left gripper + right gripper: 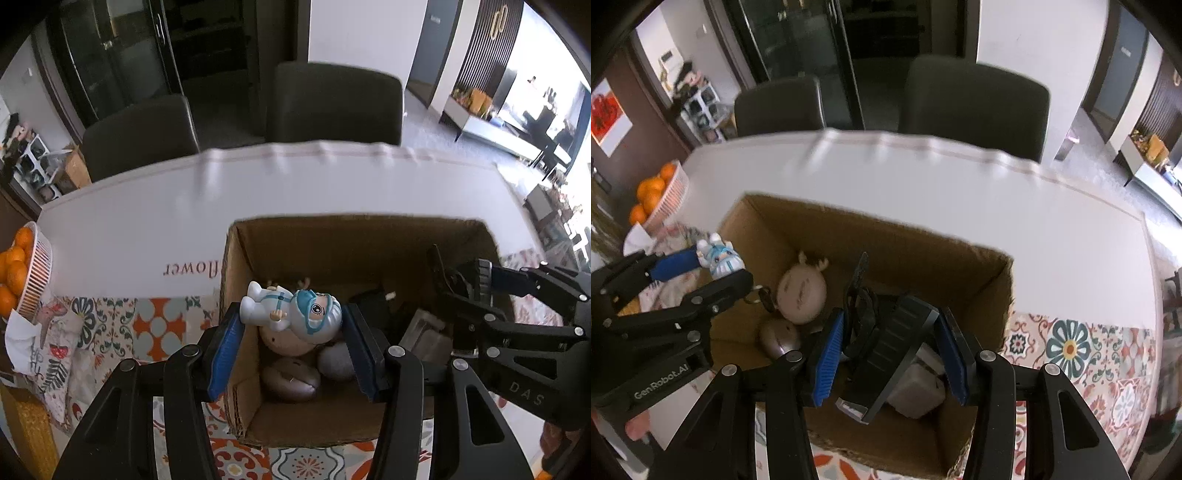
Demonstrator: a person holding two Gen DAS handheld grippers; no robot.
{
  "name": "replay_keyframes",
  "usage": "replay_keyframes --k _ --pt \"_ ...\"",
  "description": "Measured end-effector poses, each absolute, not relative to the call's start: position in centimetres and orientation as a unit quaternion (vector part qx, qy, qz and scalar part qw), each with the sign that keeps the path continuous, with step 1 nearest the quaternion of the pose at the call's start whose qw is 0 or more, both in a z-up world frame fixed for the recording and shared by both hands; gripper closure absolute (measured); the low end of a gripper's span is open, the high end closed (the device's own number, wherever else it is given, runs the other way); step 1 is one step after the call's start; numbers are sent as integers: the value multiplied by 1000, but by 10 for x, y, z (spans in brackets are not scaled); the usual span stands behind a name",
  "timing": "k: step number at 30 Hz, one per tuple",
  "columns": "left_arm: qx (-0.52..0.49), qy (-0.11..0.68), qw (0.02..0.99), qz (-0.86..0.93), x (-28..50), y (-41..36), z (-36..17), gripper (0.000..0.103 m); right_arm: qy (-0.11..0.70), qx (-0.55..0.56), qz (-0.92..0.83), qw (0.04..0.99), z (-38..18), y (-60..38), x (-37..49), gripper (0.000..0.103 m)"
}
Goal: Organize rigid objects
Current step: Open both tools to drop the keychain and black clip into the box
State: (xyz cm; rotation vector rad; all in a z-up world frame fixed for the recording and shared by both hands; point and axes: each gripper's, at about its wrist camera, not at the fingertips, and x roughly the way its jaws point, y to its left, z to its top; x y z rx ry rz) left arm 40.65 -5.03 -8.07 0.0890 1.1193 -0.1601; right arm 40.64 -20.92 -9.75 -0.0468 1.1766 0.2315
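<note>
I have both grippers above the open brown cardboard box (369,236) that stands on the white table (258,192). My left gripper (291,347) pinches a small white and blue plastic figurine with goggles (291,308) between its blue pads; the figurine lies sideways, over the near left corner of the box. My right gripper (890,354) pinches a black ribbed plastic device with a strap (886,343), and this one hangs over the near right part of the box.

I judge the step in hand is to put both things down inside. To do it well, I should lower each one until it is near the things already in the box, and only then spread the jaws, so nothing drops hard. The left pad (223,350) is outside the left wall of the box, so I think I must shift a little to the right first, otherwise that finger can catch the cardboard edge.

In the box I count one round beige doll head with small antlers (801,291), one dark brown oval thing (291,380), one grey round thing (336,362), one pale grey block (916,391) and one key ring (753,295). Behind the table stand two dark chairs (336,103), and at the far left one white basket of oranges (35,273)
</note>
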Motion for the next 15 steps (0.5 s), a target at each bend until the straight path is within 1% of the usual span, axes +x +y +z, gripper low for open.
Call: replay_keyframes --k 5,9,11,12,15 --pt "49 545 834 -68 404 -51 -95 49 569 -26 109 815 -113 -210 409 51" --pt "61 542 836 -63 400 -54 -95 48 580 -21 113 807 -124 -212 412 49" --pt "62 542 836 -61 398 -55 -95 48 580 -23 110 807 -123 -213 410 47" --pt "61 542 836 -60 398 -54 -95 47 581 -23 107 806 -122 -213 408 43" --pt "58 543 836 -58 392 -54 -91 43 576 -26 99 811 -116 -215 403 39"
